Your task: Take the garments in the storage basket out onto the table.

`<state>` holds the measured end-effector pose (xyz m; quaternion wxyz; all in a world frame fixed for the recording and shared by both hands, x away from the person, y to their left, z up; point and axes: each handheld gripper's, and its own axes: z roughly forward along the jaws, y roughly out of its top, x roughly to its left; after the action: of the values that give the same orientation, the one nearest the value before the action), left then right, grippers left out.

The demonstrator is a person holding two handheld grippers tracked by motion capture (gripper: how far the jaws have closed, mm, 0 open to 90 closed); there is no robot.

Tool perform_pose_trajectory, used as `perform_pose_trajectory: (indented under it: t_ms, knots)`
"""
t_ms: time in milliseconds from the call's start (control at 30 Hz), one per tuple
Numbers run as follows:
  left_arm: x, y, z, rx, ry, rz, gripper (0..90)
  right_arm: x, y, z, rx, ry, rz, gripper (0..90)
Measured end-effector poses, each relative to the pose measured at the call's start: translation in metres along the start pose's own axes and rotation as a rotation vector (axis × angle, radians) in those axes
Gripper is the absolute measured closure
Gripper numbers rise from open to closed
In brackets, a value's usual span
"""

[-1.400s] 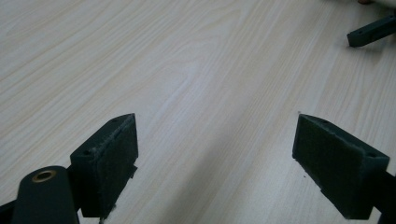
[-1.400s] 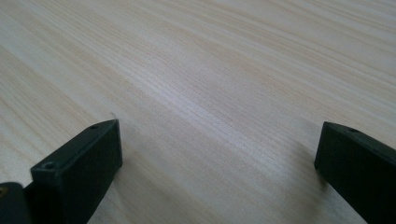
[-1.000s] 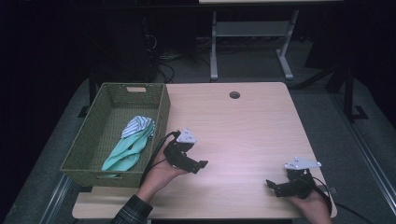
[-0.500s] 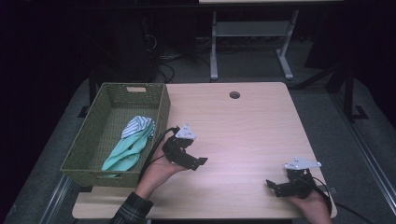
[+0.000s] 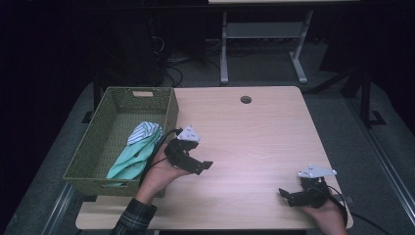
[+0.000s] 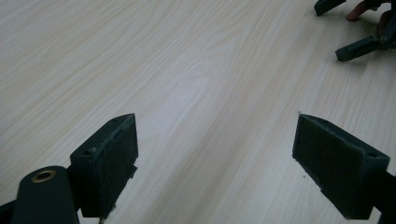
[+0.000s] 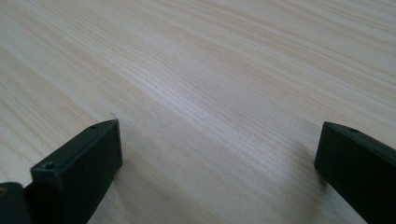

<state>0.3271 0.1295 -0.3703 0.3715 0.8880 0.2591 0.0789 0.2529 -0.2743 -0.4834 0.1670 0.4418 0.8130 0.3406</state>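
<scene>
**Both grippers empty over a bare table, cloths resting in the basket**

Dark floor and desk legs frame a pale wooden table (image 5: 254,142) whose top is clear apart from a small round cable hole (image 5: 245,99) near the far edge. At the table's left edge stands a green woven basket (image 5: 169,110), and in it lie a mint-green cloth (image 5: 129,159) and a striped cloth (image 5: 143,131), bunched together against the basket's near right side. Whether these are two pieces or one folded item is hard to tell from the high view.

The left gripper (image 5: 195,164) hovers just beside the basket's right wall, over the table, pointing toward the table's middle. The left gripper view shows its jaws spread wide with only wood grain between them. The right gripper (image 5: 288,195) sits low near the table's front right corner, and the right gripper view shows its jaws wide apart as well, with nothing held. It also shows far off in the left gripper view's upper right corner.

Judged from this layout, the work concerns the cloths in the basket, and the moment looks like a pause between a release and the next reach. With the left gripper nearest, the next move would call for turning it back over the basket rim, dropping the open jaws onto a raised fold of the mint-green cloth, and closing on enough fabric to lift it without snagging the woven wall.
</scene>
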Motion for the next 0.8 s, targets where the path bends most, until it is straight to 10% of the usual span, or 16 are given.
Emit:
perform_pose_trajectory:
  t_ms: [800]
  knots:
    - [0.024,-0.008,-0.03,-0.03,0.059,-0.077,13.9,0.0,0.0,0.0,0.001,0.001,0.0,0.3]
